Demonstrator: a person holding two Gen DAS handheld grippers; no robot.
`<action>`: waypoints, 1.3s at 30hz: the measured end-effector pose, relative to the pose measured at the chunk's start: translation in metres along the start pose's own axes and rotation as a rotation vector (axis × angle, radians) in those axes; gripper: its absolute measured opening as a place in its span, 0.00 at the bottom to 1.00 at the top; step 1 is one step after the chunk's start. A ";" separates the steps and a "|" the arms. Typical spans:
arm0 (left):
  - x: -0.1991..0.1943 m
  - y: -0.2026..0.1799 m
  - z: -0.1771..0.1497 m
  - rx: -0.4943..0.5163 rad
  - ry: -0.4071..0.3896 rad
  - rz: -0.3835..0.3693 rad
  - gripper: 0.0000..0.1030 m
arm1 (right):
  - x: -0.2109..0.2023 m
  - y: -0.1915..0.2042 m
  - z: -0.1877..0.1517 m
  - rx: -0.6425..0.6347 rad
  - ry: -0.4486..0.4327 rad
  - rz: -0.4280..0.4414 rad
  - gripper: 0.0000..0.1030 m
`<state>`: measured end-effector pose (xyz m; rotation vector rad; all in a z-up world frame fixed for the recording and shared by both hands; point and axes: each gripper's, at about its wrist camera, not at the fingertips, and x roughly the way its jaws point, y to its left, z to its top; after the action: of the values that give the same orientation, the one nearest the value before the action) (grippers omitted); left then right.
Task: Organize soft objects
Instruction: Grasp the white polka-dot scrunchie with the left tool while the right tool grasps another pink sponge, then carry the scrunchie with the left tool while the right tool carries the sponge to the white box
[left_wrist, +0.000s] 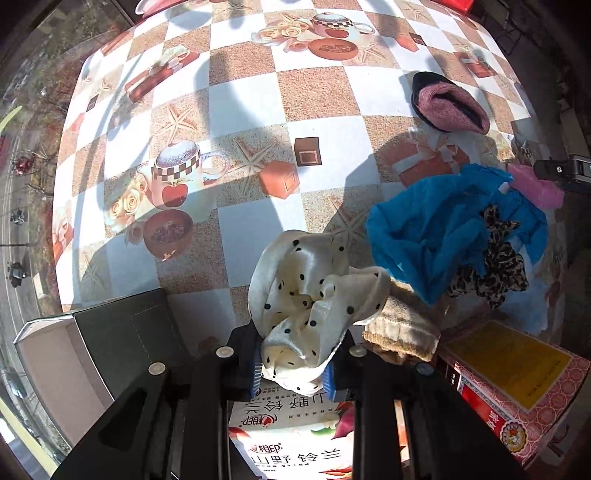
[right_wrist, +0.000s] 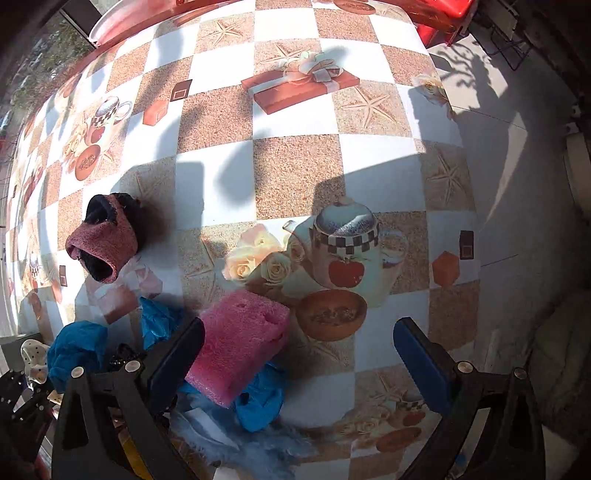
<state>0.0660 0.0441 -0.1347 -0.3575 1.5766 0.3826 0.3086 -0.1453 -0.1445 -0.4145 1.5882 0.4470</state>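
Observation:
My left gripper (left_wrist: 291, 373) is shut on a cream satin cloth with black dots (left_wrist: 314, 291), which bulges up between the blue pads and hangs above the table. My right gripper (right_wrist: 299, 339) stands open over the table. A pink foam sponge (right_wrist: 240, 339) lies just inside its left finger (right_wrist: 177, 354), on crumpled blue cloth (right_wrist: 74, 350). The pads do not press on the sponge. In the left wrist view the blue cloth (left_wrist: 436, 229) partly covers a leopard-print scrunchie (left_wrist: 498, 266). A rolled pink and black sock (right_wrist: 103, 240) lies farther back.
A beige knitted piece (left_wrist: 402, 328) lies beside the dotted cloth. Below the left gripper are a printed tissue pack (left_wrist: 291, 435), a red box with a yellow panel (left_wrist: 517, 373) and an open dark box (left_wrist: 122, 332). The table's edge (right_wrist: 469, 221) drops to the floor at the right.

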 end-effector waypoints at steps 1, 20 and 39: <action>0.002 0.008 0.000 -0.004 0.000 0.000 0.27 | 0.002 0.000 -0.001 0.004 0.009 0.030 1.00; -0.008 -0.006 0.005 0.003 -0.022 -0.003 0.27 | 0.039 -0.017 0.000 0.120 0.135 0.139 0.76; -0.049 -0.016 -0.005 0.000 -0.129 0.045 0.27 | -0.049 0.010 -0.048 0.008 -0.056 0.189 0.46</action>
<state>0.0710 0.0277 -0.0862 -0.2917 1.4604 0.4325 0.2651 -0.1617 -0.0932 -0.2446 1.5804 0.5916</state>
